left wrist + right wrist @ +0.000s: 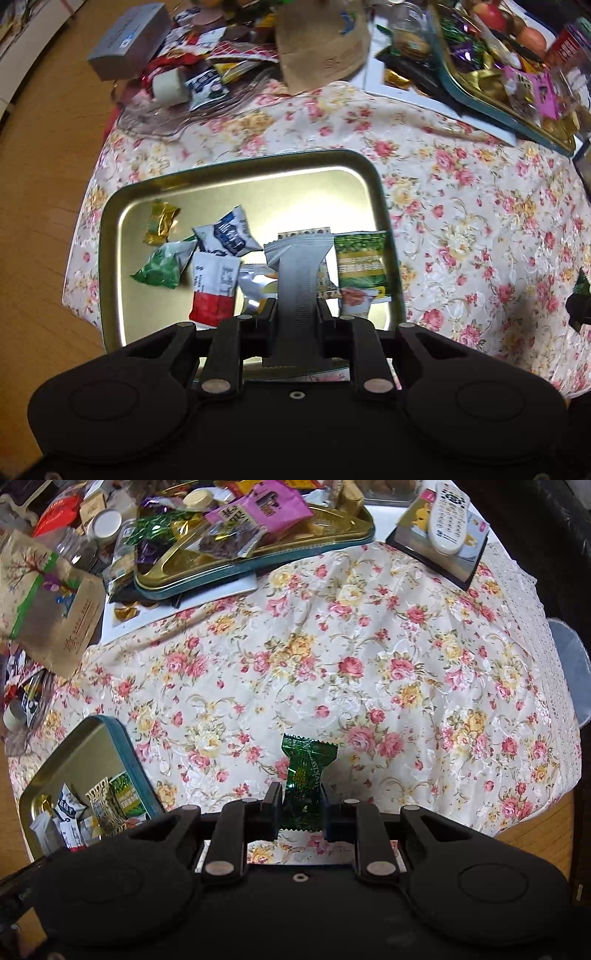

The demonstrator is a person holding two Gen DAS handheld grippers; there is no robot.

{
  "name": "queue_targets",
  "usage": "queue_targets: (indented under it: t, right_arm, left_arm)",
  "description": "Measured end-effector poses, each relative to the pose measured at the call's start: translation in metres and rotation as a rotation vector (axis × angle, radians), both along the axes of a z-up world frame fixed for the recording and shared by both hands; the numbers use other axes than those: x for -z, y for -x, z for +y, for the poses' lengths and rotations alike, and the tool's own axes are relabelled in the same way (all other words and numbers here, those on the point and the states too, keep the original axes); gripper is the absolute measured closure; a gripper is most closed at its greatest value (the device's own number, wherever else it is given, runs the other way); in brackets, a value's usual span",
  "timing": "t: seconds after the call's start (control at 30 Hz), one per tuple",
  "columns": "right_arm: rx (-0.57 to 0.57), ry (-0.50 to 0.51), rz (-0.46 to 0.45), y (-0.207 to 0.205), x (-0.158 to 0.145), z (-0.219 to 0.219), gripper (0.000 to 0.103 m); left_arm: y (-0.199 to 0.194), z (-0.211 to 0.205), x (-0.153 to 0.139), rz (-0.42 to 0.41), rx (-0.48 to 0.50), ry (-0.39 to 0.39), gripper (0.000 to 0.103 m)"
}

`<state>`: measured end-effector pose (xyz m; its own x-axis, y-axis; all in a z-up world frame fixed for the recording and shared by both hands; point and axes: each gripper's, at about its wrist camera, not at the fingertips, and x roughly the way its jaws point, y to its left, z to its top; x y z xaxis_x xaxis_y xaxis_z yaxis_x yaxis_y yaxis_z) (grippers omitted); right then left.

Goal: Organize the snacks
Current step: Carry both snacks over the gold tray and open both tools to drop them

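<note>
The left hand-held gripper [295,314] points down over a gold tray [110,229] with a teal rim, its jaws pressed together on a silver sachet [297,266] that stands up between them, above the tray's right half. In the tray lie several wrapped snacks: a gold candy [160,223] at the far left, a green-and-white packet [162,267] nearer, a blue-and-white packet [227,236] beside it, a red-and-white packet [212,291] toward the near edge, and a green pea packet [364,264] against the right wall. More small wrappers lie under the sachet, too hidden to tell apart.

The right hand-held gripper [299,805] hangs over bare floral cloth [406,646] to the right of the tray, pinching a dark green candy [304,764] whose twisted end fans out past the fingertips.

The worktop's far side is crowded. At the far left a heap of packets [199,66] sprawls beside a grey box [129,40]. A brown paper bag [317,40] stands at the middle. At the far right a second tray [258,565] is piled with sweets, a pink packet [258,506] on top. A white remote [450,513] lies on a small book at the far right corner.
</note>
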<state>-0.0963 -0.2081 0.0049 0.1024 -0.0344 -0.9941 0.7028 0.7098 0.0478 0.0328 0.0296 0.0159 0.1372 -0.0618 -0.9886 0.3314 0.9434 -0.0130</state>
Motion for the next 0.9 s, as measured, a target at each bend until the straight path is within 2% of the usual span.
queue_targets:
  t: [0.13, 0.4, 0.57, 0.67, 0.77, 0.9]
  right_arm:
    - [-0.025, 0.007, -0.013, -0.011, 0.000, 0.012, 0.081]
    - [-0.100, -0.030, -0.097, -0.034, -0.012, 0.047, 0.081]
    - [-0.175, -0.030, -0.134, -0.046, -0.016, 0.076, 0.081]
    - [-0.216, -0.034, -0.158, -0.052, -0.017, 0.090, 0.081]
    - [-0.256, -0.051, -0.188, -0.056, -0.019, 0.103, 0.081]
    - [-0.304, -0.052, -0.210, -0.061, -0.022, 0.120, 0.081]
  left_arm:
    - [-0.008, 0.027, -0.002, 0.003, -0.064, 0.050, 0.076]
    - [-0.021, 0.065, -0.002, -0.044, -0.169, 0.029, 0.076]
    - [-0.024, 0.074, -0.004, -0.045, -0.184, 0.058, 0.076]
    - [-0.024, 0.077, -0.012, -0.079, -0.188, 0.087, 0.075]
    - [-0.023, 0.079, -0.019, -0.114, -0.191, 0.104, 0.069]
    - [-0.027, 0.082, -0.010, -0.071, -0.207, 0.103, 0.068]
